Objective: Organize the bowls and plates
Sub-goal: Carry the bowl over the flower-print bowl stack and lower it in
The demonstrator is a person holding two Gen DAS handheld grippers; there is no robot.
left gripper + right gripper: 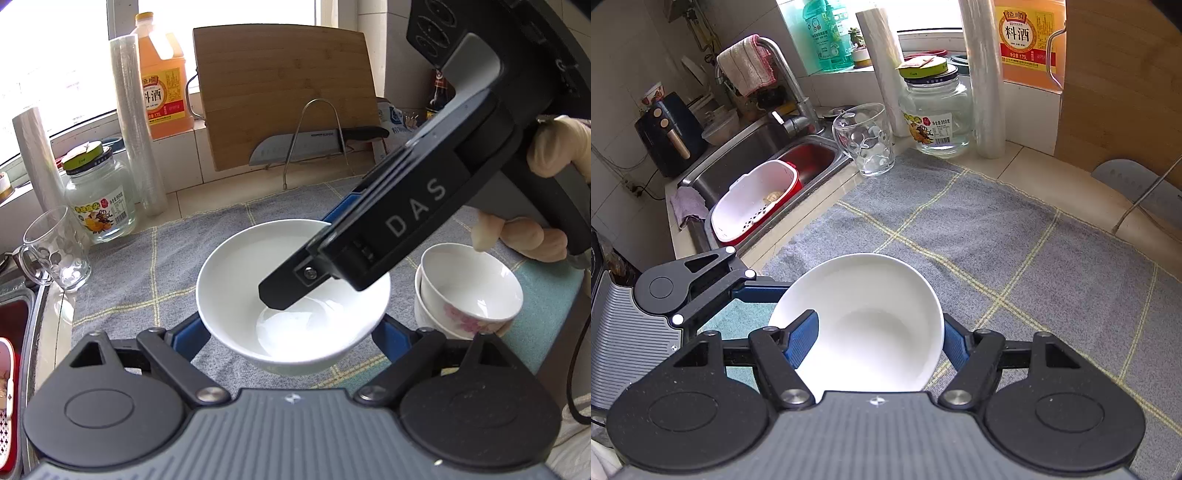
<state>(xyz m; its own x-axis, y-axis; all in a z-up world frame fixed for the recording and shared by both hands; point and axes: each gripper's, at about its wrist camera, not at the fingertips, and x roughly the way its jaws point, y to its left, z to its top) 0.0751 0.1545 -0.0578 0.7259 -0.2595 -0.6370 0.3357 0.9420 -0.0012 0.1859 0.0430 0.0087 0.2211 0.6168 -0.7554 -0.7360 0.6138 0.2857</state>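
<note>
Right gripper [877,339]: clamped on white bowl [864,321], one finger inside the rim | left gripper [291,332]: straddling bowl, contact unclear | bowl: lifted above grey cloth [1015,240] on desk, near stacked cups [469,291] | risk: glazed rim may slip, bowl tipping onto cups.

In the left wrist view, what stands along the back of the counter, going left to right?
Glass mug → glass jar → plastic wrap roll → cooking wine jug → cutting board → dark sauce bottle.
</note>
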